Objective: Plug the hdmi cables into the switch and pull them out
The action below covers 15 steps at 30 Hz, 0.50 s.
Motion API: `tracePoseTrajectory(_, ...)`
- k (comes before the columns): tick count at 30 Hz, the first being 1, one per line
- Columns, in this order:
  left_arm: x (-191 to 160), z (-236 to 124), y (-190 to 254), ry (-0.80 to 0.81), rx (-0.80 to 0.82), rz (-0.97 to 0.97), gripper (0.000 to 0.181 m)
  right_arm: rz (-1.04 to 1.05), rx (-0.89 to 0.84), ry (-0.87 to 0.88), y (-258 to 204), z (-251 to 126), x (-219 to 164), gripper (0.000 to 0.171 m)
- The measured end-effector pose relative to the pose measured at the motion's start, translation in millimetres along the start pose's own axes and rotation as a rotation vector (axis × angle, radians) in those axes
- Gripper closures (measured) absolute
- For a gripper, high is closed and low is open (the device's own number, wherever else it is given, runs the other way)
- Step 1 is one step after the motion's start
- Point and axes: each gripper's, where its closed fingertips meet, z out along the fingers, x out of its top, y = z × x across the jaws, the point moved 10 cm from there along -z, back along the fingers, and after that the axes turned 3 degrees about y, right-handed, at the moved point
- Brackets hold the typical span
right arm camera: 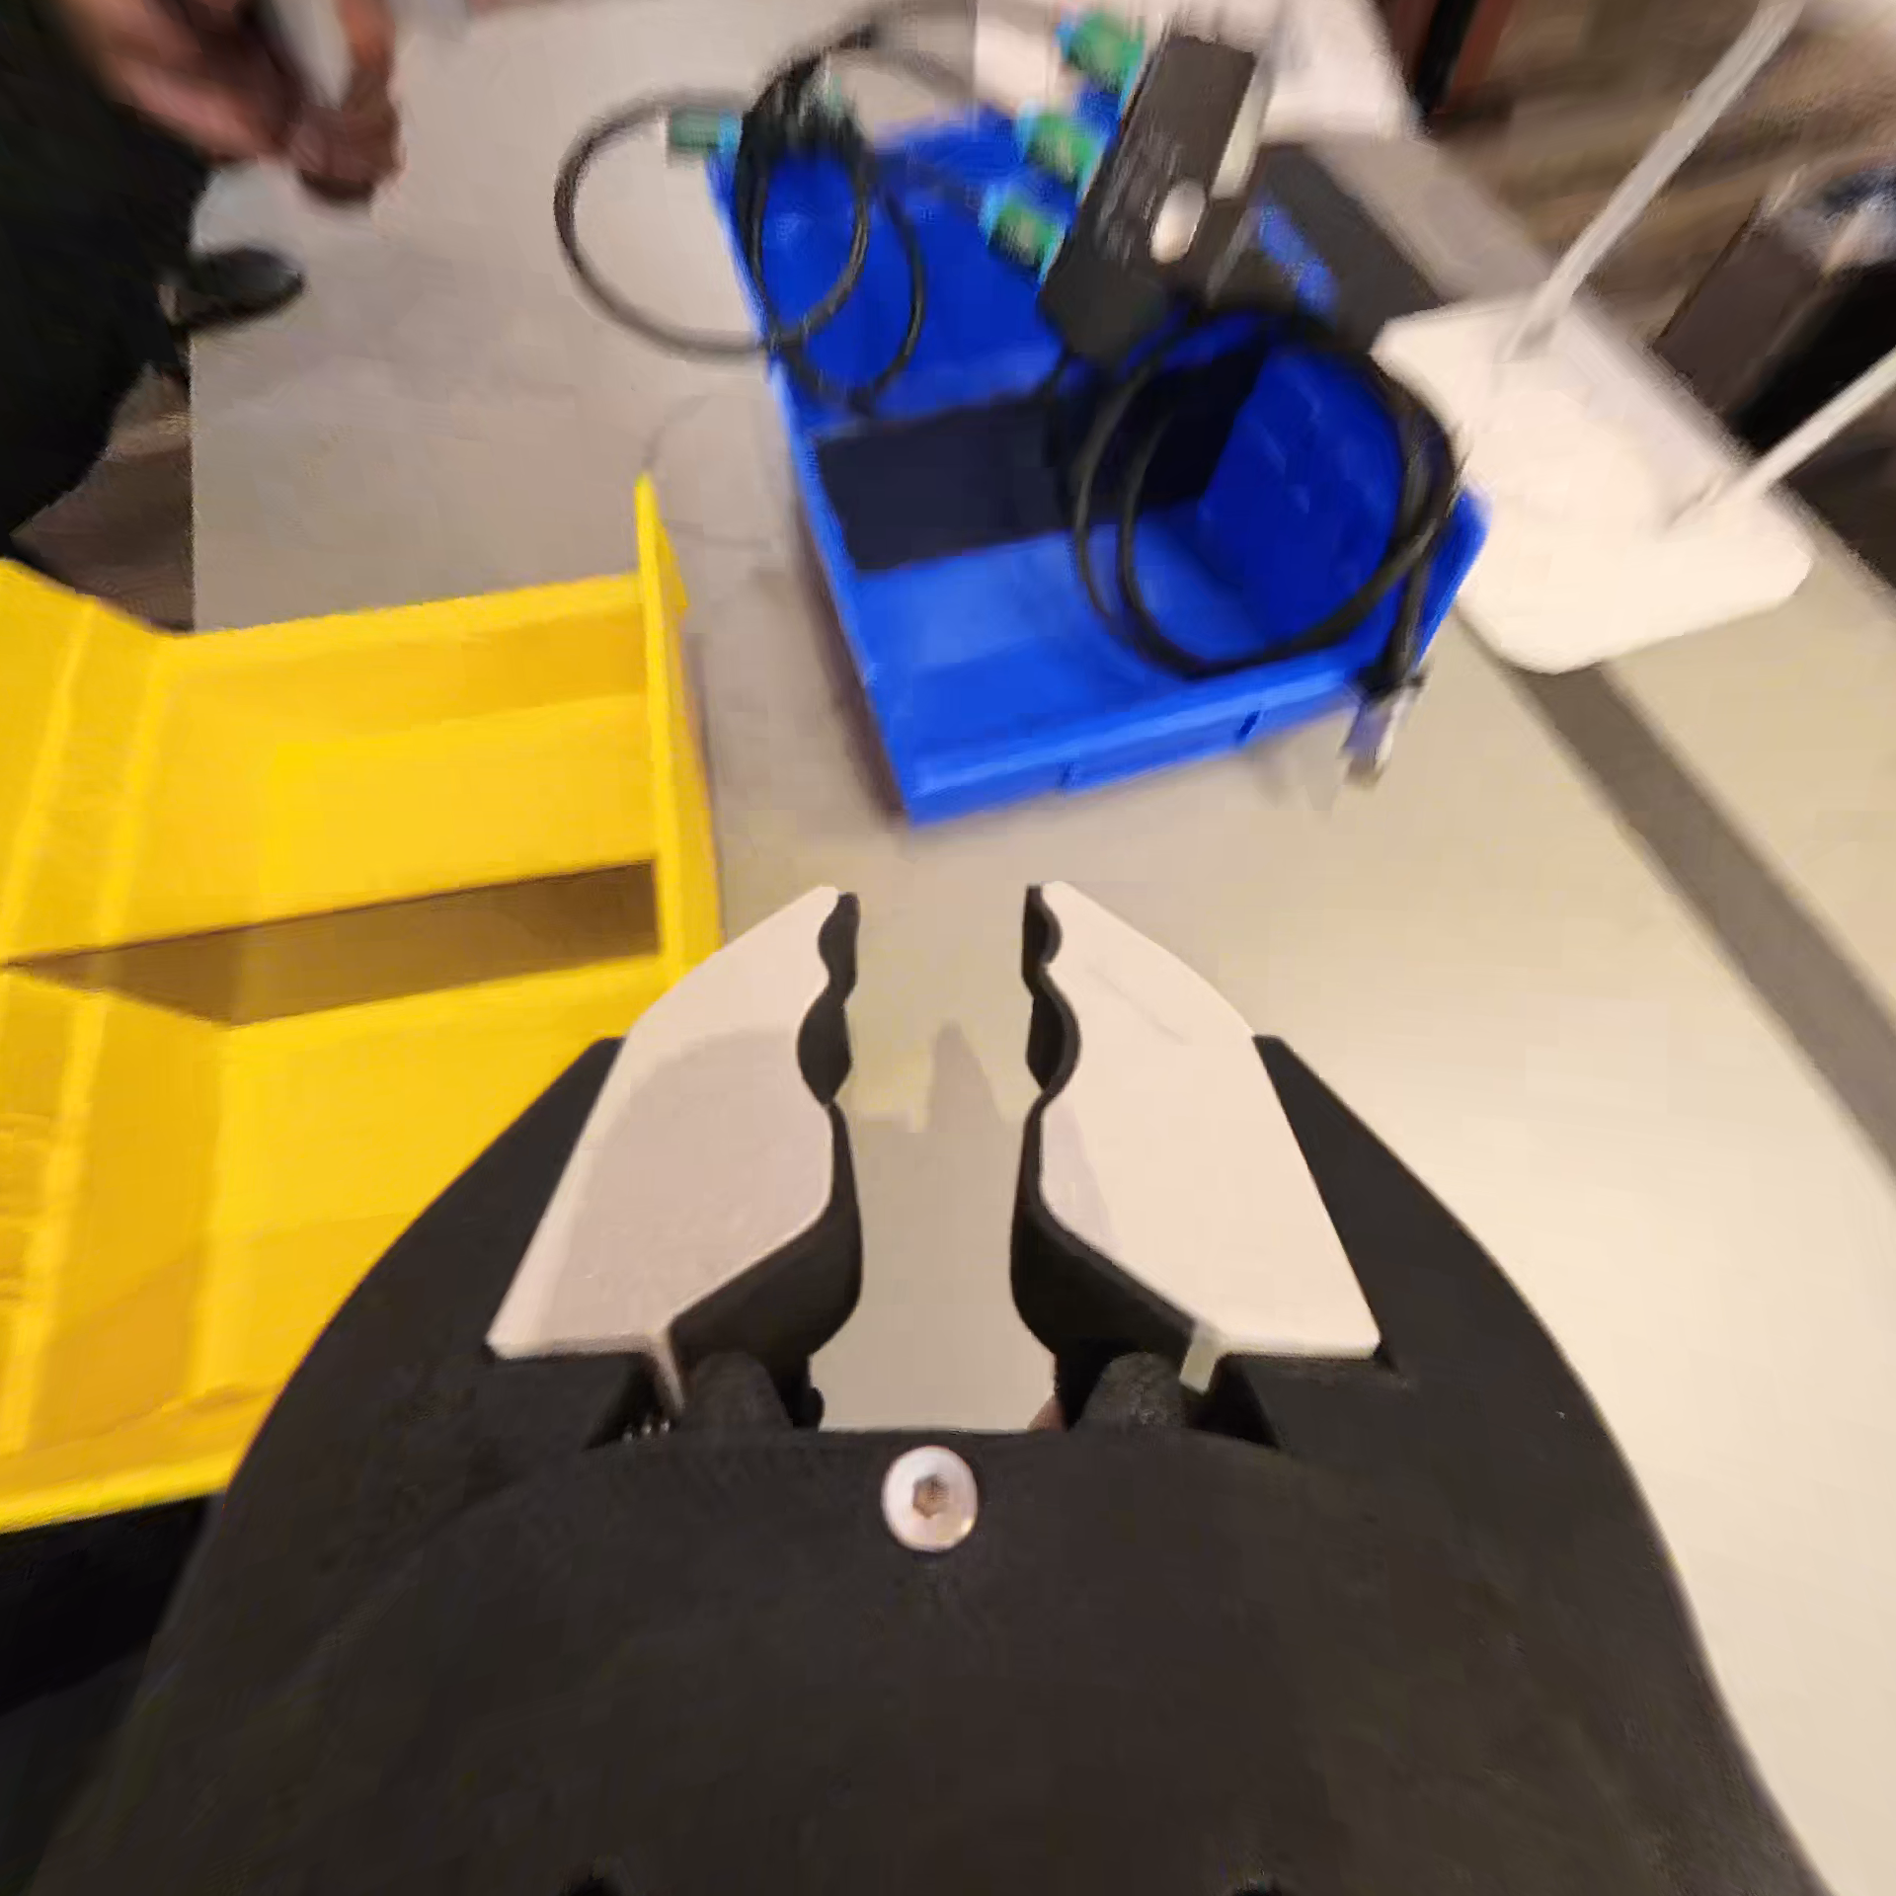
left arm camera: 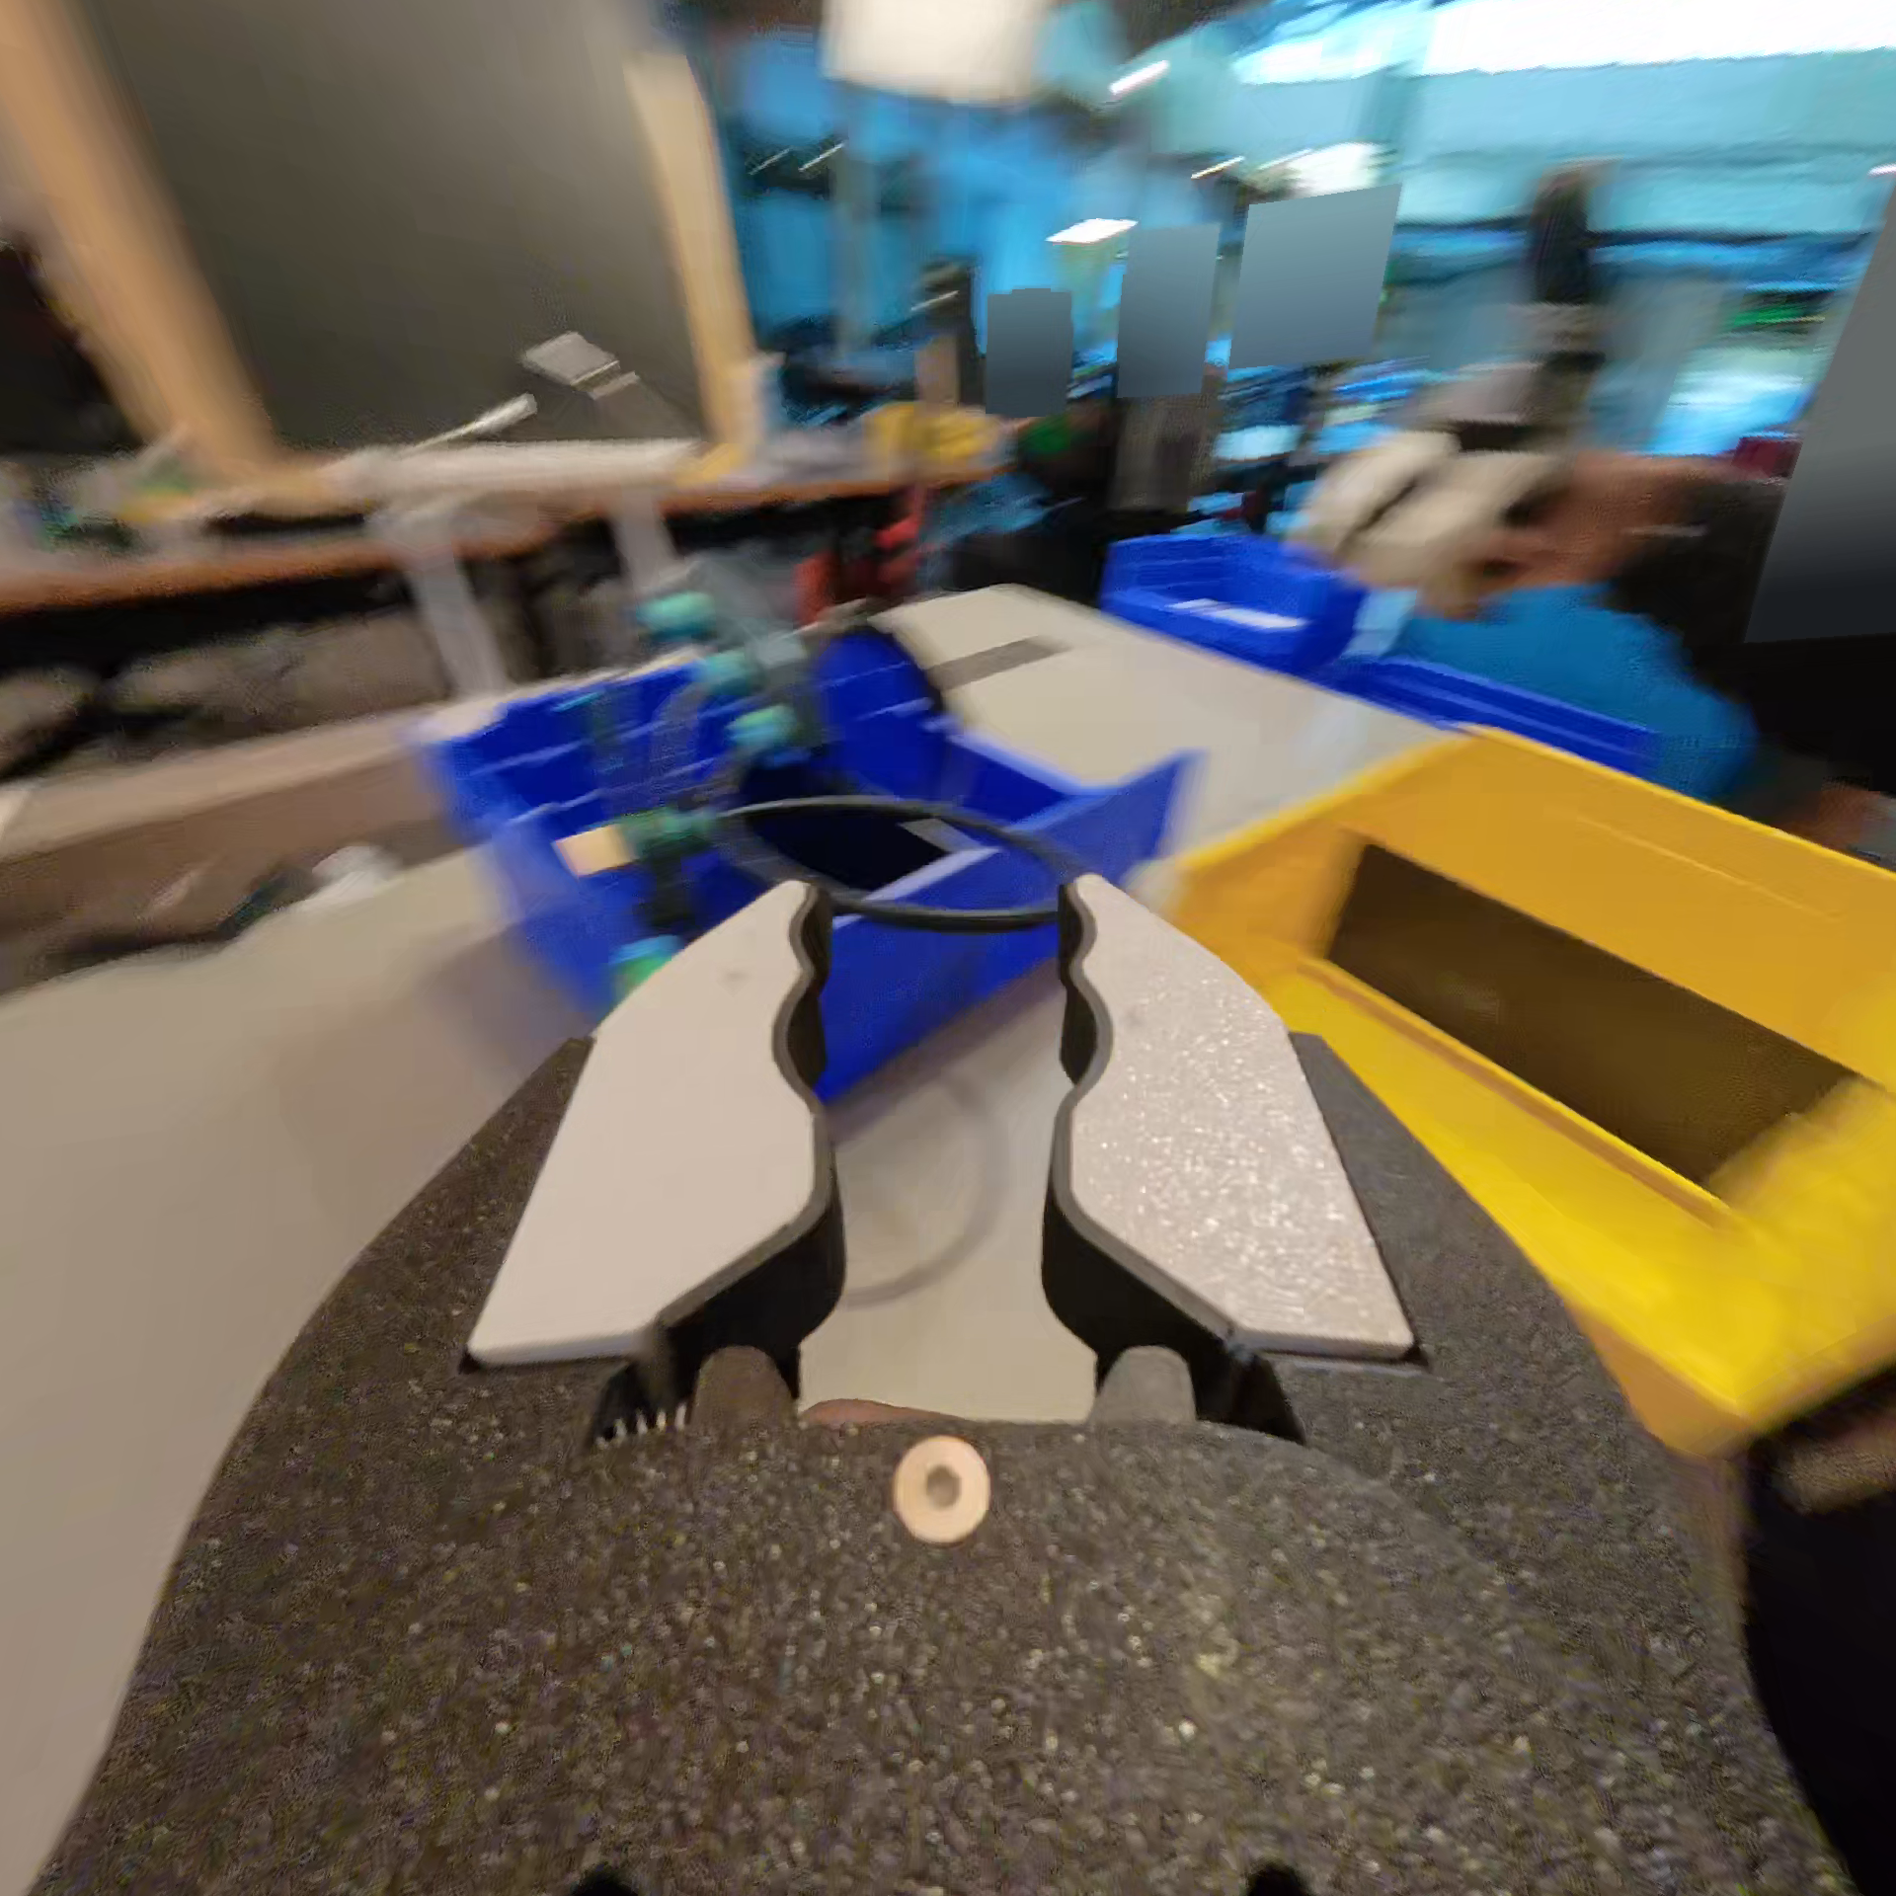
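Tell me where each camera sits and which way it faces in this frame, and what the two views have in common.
Left wrist view: on the left gripper, low over the table, looking forward at the blue bin with the yellow bin to its right; its own open fingers show.
Right wrist view: on the right gripper, higher, looking down at the blue bin holding the black switch and coiled cables; its own open fingers show.
Shared: both bins, the cables and the grey table.

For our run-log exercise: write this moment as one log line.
left gripper: open, empty | right gripper: open, empty | cables: in blue bin | switch: over bin | yellow bin: beside
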Motion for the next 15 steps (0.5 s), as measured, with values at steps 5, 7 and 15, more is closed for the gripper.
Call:
tracePoseTrajectory(5, 3, 46, -122, -0.253, 0.257, -0.281, 0.138, 0.155, 0.054, -0.257, -40, -24, -31, 0.120)
tracePoseTrajectory(7, -2, 72, -160, -0.333, 0.213, -0.416, 0.137, 0.258, 0.071, -0.319, -46, -31, -41, 0.113)
tracePoseTrajectory(15, -7, 157, -180, -0.613, 0.023, -0.449, 0.126, 0.548, 0.123, -0.360, -65, -27, -79, 0.097)
